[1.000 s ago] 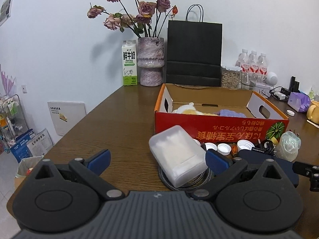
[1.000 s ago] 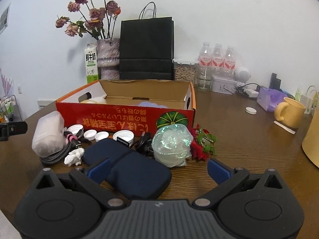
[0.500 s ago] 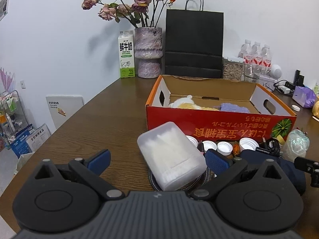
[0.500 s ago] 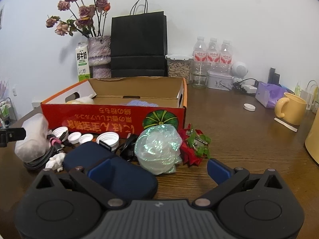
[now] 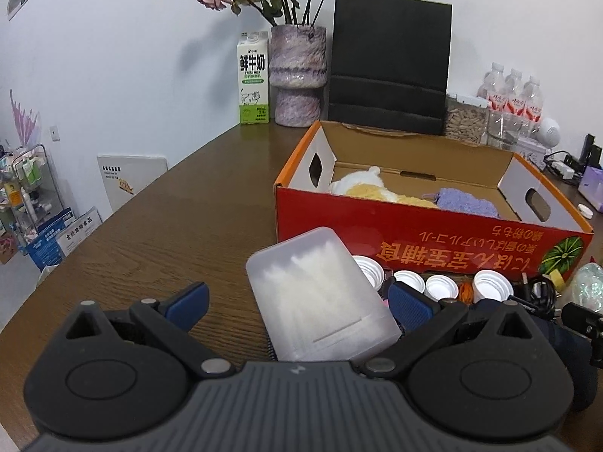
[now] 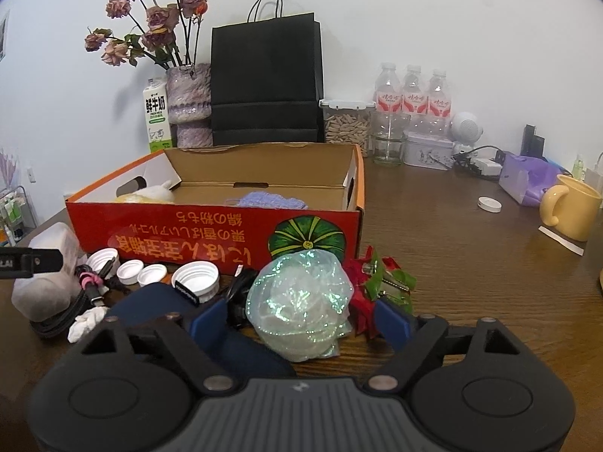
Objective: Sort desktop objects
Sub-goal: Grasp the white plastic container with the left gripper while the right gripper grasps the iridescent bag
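Before the red cardboard box [image 6: 211, 233], my right gripper [image 6: 301, 318] has advanced and its jaws are closing around the iridescent plastic ball [image 6: 299, 307], pads not yet pressing. My left gripper [image 5: 297, 301] stands wide open, straddling the translucent case [image 5: 320, 297].

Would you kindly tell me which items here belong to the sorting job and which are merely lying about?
Job:
- frosted plastic swab box
- iridescent crumpled film ball
- white bottle caps
- red cardboard box

Lying about:
- black paper bag
- yellow mug
- milk carton
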